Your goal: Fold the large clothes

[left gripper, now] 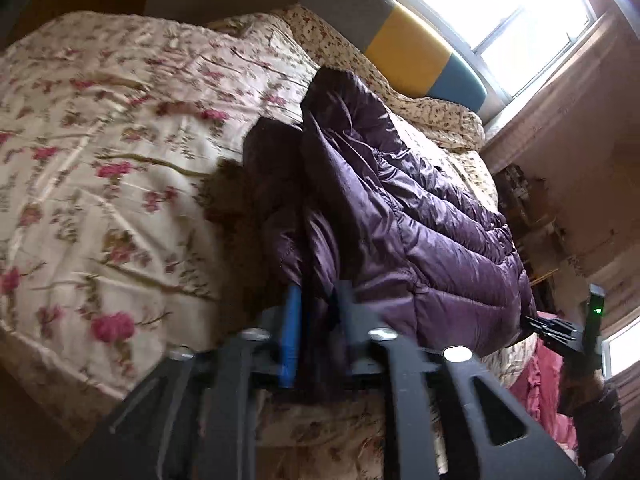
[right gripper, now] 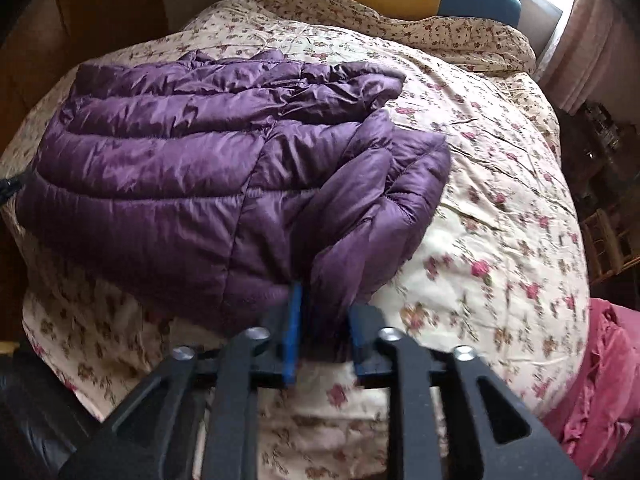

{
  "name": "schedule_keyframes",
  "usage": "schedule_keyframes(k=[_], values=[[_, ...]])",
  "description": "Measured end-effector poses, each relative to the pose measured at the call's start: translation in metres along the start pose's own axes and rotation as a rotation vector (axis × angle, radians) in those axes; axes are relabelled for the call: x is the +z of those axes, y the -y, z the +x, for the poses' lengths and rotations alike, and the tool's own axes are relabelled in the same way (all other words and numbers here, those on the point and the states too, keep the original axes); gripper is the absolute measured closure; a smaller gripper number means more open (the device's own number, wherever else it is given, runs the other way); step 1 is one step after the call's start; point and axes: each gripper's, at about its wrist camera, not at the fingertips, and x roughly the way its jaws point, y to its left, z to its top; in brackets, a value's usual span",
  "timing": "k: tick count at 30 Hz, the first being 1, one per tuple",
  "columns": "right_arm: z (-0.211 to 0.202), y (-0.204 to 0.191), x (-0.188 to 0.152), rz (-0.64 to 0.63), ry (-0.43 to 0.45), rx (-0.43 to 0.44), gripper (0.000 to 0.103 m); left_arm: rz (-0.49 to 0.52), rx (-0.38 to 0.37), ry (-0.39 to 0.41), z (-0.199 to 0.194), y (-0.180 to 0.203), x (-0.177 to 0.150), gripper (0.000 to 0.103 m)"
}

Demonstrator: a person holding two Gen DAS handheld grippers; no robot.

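Purple jacket (right gripper: 192,168) lying partly folded on a floral quilt (right gripper: 500,200) covering the bed. Left gripper (left gripper: 320,320) pinches a raised fold of the jacket's near edge between its blue pads; right gripper (right gripper: 324,320) likewise clamps the jacket's near edge. Headboard (left gripper: 416,52) and window (left gripper: 520,20) beyond.

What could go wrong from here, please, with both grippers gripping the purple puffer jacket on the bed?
The purple puffer jacket is slick and puffy, so its pinched edge may slip from the left gripper or the right gripper. It is already bunched, so the fold may come out uneven. A low pull could drag the floral bedspread along.
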Motion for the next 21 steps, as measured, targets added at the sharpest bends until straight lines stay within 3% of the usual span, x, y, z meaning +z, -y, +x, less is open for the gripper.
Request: schedule_keyframes(k=[1,2,4,7,15,17,18,20,21], values=[[-0.005,0.003,0.001,0.005,0.013,0.002,0.056,-0.012,-0.006,0.023,-0.006,-0.001,0.002,0.04],[-0.011,0.005,0.004,0.013,0.031,0.003,0.054,-0.02,-0.004,0.049,-0.012,-0.002,0.003,0.036],[-0.018,0.008,0.015,0.043,0.068,0.01,0.043,-0.028,-0.013,0.075,-0.017,-0.004,0.016,0.036],[-0.014,0.017,0.048,0.091,0.122,0.035,0.038,-0.045,-0.022,0.098,-0.009,-0.004,0.04,0.036],[0.048,0.053,0.121,0.269,0.102,0.05,0.035,-0.123,-0.025,0.059,0.048,0.004,0.103,0.036],[0.069,0.061,0.131,0.322,0.065,0.086,0.035,-0.143,-0.019,0.025,0.062,0.005,0.111,0.056],[0.078,0.063,0.134,0.346,0.046,0.105,0.035,-0.148,-0.009,0.005,0.069,0.006,0.114,0.061],[0.088,0.063,0.138,0.368,0.033,0.152,0.06,-0.115,0.021,-0.015,0.079,0.011,0.117,0.088],[0.088,0.061,0.139,0.359,0.034,0.151,0.076,-0.099,0.036,-0.014,0.079,0.012,0.117,0.091]])
